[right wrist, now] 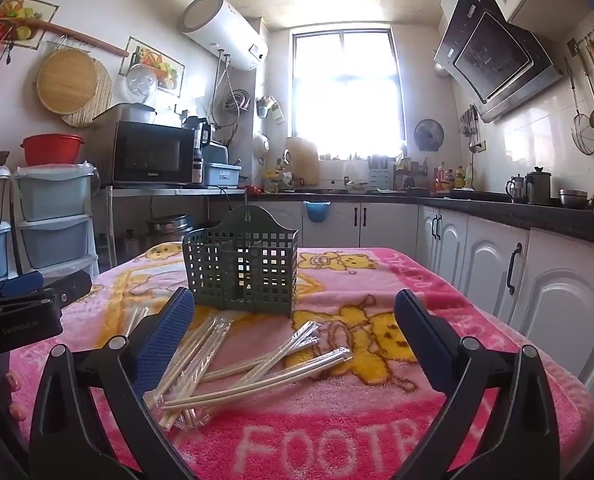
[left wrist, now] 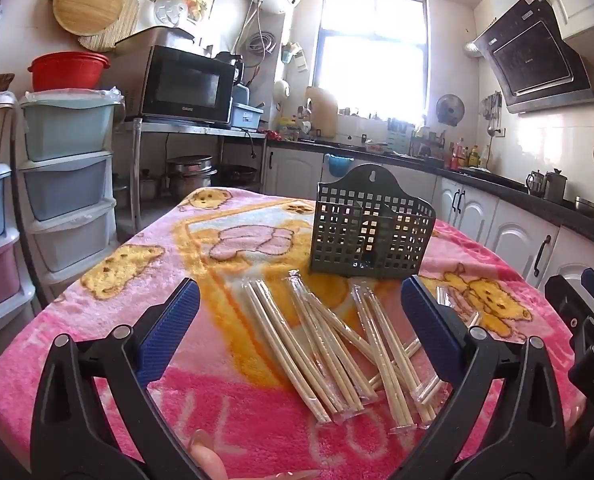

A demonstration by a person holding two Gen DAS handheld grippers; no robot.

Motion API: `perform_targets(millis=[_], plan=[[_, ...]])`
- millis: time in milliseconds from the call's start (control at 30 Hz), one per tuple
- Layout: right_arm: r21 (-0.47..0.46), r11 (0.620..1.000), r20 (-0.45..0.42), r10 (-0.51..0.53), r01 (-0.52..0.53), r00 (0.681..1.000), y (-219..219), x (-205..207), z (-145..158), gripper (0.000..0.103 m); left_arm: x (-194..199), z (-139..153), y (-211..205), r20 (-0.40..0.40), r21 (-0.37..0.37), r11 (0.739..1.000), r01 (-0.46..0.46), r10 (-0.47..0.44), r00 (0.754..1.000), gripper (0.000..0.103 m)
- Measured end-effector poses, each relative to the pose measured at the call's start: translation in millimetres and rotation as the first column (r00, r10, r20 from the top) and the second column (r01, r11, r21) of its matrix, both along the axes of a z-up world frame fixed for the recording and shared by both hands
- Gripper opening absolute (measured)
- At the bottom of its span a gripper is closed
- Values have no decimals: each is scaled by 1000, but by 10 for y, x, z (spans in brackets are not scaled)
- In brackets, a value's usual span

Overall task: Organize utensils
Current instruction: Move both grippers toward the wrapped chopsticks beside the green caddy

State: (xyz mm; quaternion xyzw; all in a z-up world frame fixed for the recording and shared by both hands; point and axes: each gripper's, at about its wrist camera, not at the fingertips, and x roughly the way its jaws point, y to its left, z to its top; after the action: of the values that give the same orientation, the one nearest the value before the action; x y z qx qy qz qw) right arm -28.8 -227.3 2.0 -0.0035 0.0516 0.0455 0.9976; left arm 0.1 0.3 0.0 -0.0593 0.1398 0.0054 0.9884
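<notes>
Jaws on both the left gripper and right gripper spread wide, nothing between them. Wrapped chopstick pairs lie scattered and crossed on the blanket-covered tabletop, just ahead of the jaws, in front of the green perforated utensil caddy. Likely light and stiff, with slippery plastic sleeves; best pinched mid-length, one pack at a time.

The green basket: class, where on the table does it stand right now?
The green basket stands upright on the pink blanket near the table's middle, just behind the scattered wrapped chopsticks; the left wrist view shows it right of centre, the right wrist view left of centre.
</notes>
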Motion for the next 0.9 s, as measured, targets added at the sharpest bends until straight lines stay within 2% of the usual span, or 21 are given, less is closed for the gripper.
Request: perform_targets(millis=[900], plan=[[24,1000,1,-2,2,1000,-45,14,-1,97,-30,13,1,8,6,1000,2,-2,1000,93]])
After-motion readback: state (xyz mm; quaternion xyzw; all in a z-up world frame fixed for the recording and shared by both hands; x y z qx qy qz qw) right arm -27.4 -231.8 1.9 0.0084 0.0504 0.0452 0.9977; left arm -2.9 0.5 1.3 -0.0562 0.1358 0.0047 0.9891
